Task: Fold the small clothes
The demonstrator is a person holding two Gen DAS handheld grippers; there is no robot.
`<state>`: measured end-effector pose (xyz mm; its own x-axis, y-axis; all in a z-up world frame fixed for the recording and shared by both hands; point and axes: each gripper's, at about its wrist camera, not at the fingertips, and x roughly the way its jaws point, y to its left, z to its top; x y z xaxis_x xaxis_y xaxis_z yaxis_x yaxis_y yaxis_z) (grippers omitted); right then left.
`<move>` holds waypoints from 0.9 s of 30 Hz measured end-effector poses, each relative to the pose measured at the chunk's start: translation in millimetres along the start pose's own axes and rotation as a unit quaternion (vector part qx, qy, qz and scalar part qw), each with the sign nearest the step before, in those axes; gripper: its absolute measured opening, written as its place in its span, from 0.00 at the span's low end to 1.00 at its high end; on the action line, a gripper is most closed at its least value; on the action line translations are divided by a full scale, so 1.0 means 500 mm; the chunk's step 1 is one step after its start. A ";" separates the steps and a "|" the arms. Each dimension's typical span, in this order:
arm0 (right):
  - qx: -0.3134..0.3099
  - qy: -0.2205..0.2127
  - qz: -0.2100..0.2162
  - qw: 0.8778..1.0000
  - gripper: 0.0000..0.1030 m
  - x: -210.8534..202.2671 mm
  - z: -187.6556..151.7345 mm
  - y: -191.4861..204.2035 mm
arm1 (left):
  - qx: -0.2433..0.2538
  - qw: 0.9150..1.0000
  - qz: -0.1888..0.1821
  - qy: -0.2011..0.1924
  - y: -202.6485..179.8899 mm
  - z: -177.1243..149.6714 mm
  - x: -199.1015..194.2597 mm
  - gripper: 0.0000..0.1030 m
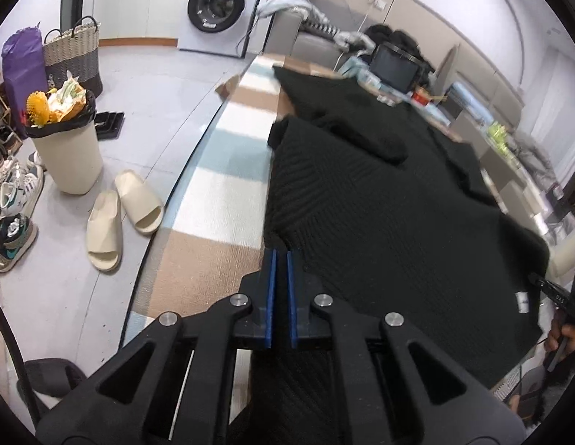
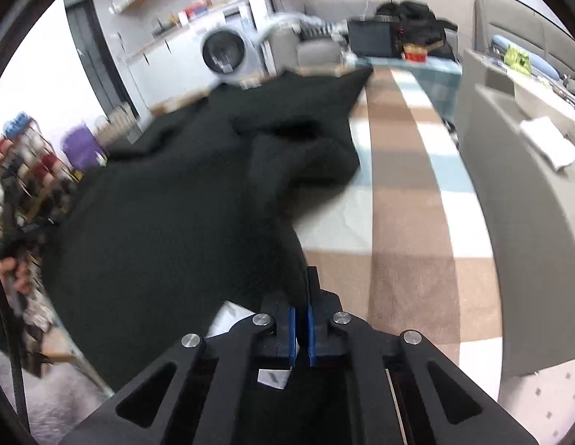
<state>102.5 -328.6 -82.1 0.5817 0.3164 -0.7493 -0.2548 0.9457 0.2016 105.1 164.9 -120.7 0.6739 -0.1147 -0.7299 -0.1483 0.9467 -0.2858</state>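
A black knit garment (image 1: 380, 207) lies spread over a table covered with a striped brown, white and blue cloth (image 1: 220, 193). My left gripper (image 1: 281, 259) is shut on the garment's near left edge, with black fabric between its blue pads. In the right wrist view the same garment (image 2: 168, 200) fills the left half, with a sleeve bunched on top. My right gripper (image 2: 301, 311) is shut on its near right edge, next to a white label (image 2: 274, 376). The striped cloth (image 2: 410, 200) runs along the right.
On the floor at the left are a full bin (image 1: 68, 148), beige slippers (image 1: 120, 218), shoes and a woven basket (image 1: 74, 53). A washing machine (image 1: 220, 7) stands behind. A screen (image 1: 393, 66) and clutter sit at the table's far end. A grey sofa (image 2: 525, 200) borders the right.
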 end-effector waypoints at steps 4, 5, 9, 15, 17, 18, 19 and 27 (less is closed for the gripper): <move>0.033 -0.110 0.051 0.992 0.04 -0.101 0.024 0.003 | -0.007 0.999 -0.026 -0.035 0.002 0.019 -0.056 0.02; 0.043 -0.131 0.062 0.988 0.04 -0.117 0.029 0.003 | -0.006 0.998 -0.032 -0.044 -0.001 0.026 -0.069 0.02; 0.071 -0.185 0.046 0.979 0.04 -0.137 0.061 0.015 | -0.003 0.996 -0.046 -0.079 -0.010 0.064 -0.105 0.02; 0.121 -0.192 0.000 0.974 0.04 -0.105 0.111 -0.006 | -0.023 0.993 -0.039 -0.105 0.005 0.143 -0.083 0.02; 0.139 -0.185 -0.036 0.972 0.04 -0.074 0.136 -0.014 | -0.030 0.994 -0.033 -0.102 0.010 0.168 -0.055 0.02; 0.147 -0.183 -0.040 0.971 0.04 -0.064 0.143 -0.020 | -0.035 0.994 -0.032 -0.100 0.011 0.181 -0.038 0.02; 0.161 -0.178 -0.041 0.970 0.05 -0.045 0.157 -0.027 | -0.039 0.994 -0.030 -0.098 0.010 0.191 -0.020 0.02; 0.186 -0.064 -0.036 0.980 0.50 0.106 0.195 -0.094 | -0.042 0.999 0.008 -0.012 -0.001 0.211 0.134 0.14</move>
<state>220.6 -349.3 -69.8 0.6859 0.2319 -0.6897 0.0764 0.9196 0.3853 226.6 188.6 -103.9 0.6876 -0.0919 -0.7203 -0.2188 0.9196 -0.3262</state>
